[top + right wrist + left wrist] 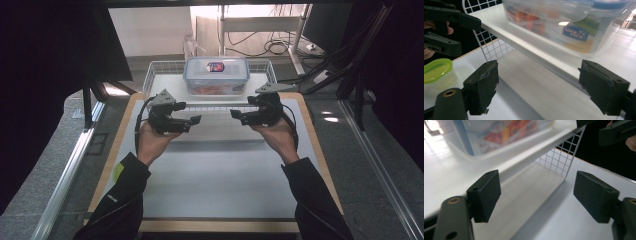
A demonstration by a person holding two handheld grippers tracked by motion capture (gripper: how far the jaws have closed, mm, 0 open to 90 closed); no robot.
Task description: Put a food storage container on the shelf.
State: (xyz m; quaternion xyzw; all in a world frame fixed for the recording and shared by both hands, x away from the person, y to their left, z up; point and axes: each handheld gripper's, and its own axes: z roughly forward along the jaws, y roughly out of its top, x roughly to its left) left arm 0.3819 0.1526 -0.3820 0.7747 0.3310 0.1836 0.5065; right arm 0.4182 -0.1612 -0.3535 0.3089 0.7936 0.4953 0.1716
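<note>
Both tongs apart, nothing between the pads. My left gripper (196,119) and right gripper (235,115) point inward at each other over the white table (220,175), just in front of the wire tray (150,75). The clear food container (216,75) with blue-rimmed lid sits inside that tray, on its white floor, apart from both grippers. A small tub with a green lid (436,70) stands on the table on the left of the right gripper view.
</note>
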